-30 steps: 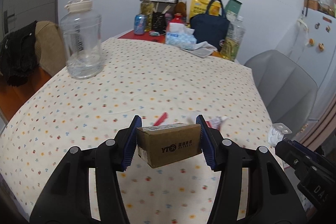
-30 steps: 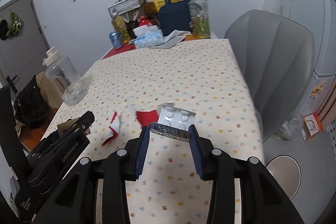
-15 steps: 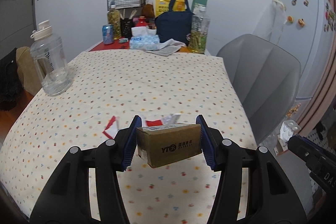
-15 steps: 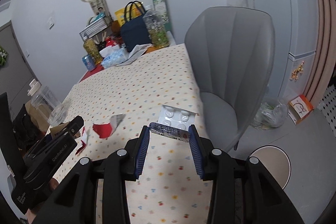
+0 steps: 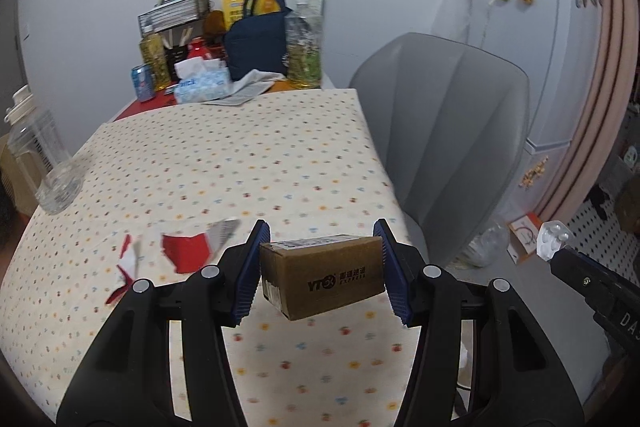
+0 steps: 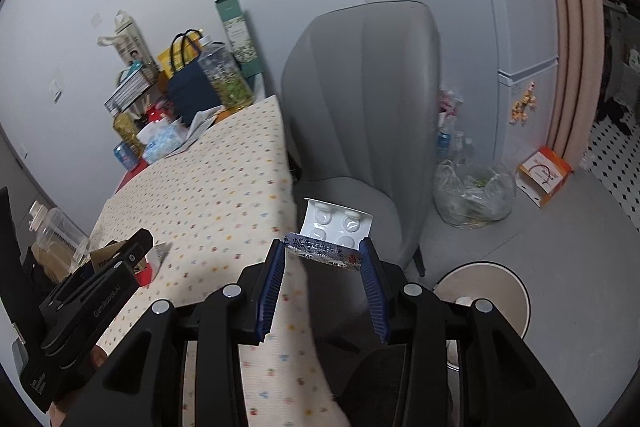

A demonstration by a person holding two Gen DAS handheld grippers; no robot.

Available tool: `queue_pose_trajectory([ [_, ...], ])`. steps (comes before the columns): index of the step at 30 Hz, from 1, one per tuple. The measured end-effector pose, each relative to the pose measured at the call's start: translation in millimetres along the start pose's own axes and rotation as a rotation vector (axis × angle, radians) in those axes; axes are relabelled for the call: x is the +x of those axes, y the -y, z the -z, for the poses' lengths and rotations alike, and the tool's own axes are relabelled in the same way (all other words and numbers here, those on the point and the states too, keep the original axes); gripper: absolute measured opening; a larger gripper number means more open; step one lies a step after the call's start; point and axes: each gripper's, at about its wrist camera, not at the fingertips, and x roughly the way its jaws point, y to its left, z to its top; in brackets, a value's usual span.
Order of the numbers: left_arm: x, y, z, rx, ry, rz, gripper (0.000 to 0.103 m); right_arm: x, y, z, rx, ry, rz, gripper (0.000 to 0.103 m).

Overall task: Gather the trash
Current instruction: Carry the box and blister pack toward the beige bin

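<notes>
My left gripper (image 5: pixel 322 267) is shut on a small brown cardboard box (image 5: pixel 324 277) marked YTO, held above the table's near right corner. My right gripper (image 6: pixel 324 257) is shut on an empty white pill blister pack (image 6: pixel 334 227), held past the table's right edge in front of the grey chair. The blister pack (image 5: pixel 552 245) and right gripper also show at the right of the left wrist view. Red and white torn wrapper pieces (image 5: pixel 186 251) lie on the dotted tablecloth (image 5: pixel 240 167). A round waste bin (image 6: pixel 486 293) stands on the floor at lower right.
A grey chair (image 6: pixel 368 99) stands by the table's right side. A clear plastic bag (image 6: pixel 472 195) and an orange box (image 6: pixel 544 175) lie on the floor by the fridge (image 5: pixel 532 27). A clear jug (image 5: pixel 40 163) stands at the left; bottles, tissue box and navy bag (image 5: pixel 256 43) crowd the far end.
Both grippers have swung to the right with their loads. The right gripper has moved off the table towards the chair and floor bin. The jaws have stayed shut.
</notes>
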Motion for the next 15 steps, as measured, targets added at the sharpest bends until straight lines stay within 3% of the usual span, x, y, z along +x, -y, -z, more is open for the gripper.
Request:
queue_pose_trajectory([
  [15,42,113,8,0.151,-0.082,0.125,0.054,-4,103,-6,0.135,0.006,0.122,0.038],
])
